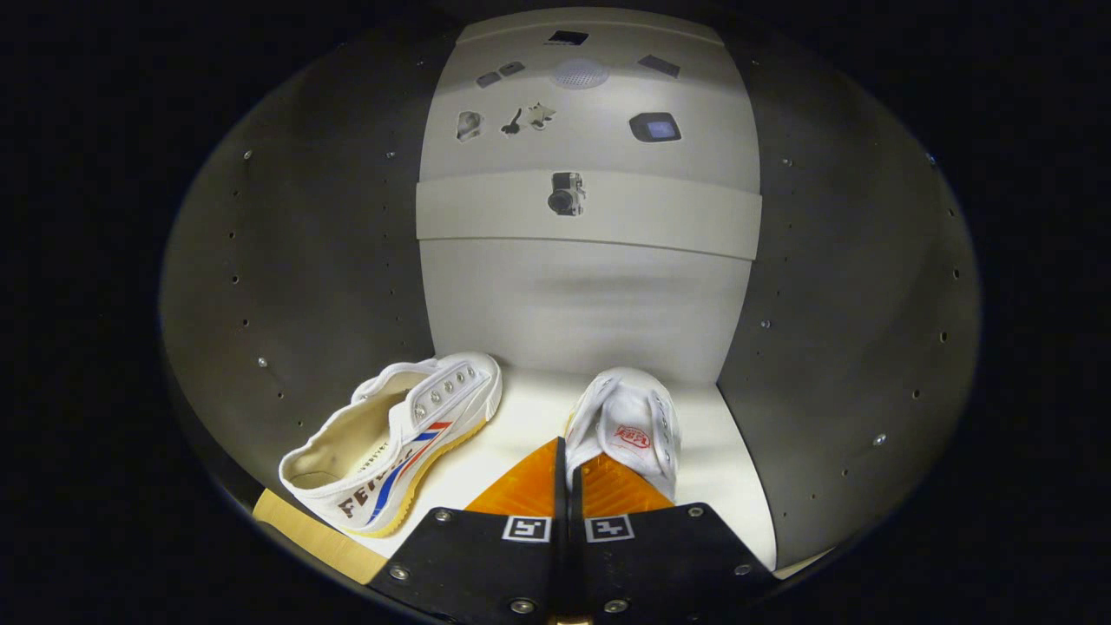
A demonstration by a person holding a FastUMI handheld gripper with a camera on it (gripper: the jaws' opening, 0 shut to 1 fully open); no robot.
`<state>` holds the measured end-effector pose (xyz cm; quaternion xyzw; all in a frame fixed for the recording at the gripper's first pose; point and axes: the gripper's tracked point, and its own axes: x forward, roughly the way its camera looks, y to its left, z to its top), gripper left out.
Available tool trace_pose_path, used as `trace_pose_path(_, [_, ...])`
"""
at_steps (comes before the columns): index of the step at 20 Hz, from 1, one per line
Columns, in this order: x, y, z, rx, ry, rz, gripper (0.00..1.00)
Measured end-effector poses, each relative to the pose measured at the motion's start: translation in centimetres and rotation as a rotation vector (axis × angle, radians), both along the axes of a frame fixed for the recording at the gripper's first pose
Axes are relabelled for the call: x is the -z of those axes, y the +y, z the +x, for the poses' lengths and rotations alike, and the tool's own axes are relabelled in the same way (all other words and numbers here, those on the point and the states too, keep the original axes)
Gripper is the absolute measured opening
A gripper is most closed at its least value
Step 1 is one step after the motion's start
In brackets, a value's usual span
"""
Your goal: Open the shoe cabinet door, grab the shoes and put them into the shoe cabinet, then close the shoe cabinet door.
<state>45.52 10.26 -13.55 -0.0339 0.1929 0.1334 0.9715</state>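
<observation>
I am looking into the shoe cabinet [286,286], which has dark side walls and a pale floor [521,417]. A white canvas shoe with red and blue stripes [399,438] lies on that floor to the left of my fingers, leaning on its side with its toe toward the back. A second white shoe [634,425] sits upright just ahead of the fingers, toe toward the back. My gripper [564,456] is shut, and the left side wall of this second shoe runs down between the two fingertips.
The cabinet's white back panel [590,295] rises behind the shoes, with a horizontal band [660,217] across it and small pictures higher up. Rows of peg holes dot both side walls. The floor's front edge [312,534] shows at the lower left.
</observation>
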Motion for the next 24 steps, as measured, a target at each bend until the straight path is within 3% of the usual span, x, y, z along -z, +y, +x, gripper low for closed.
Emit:
trace_pose_path(11, [-1.8,-0.2,-2.8,0.056,-0.053,-0.002,0.22])
trace_pose_path(24, [-6.6,-1.1,-12.1,0.103,-0.158,-0.028,0.4])
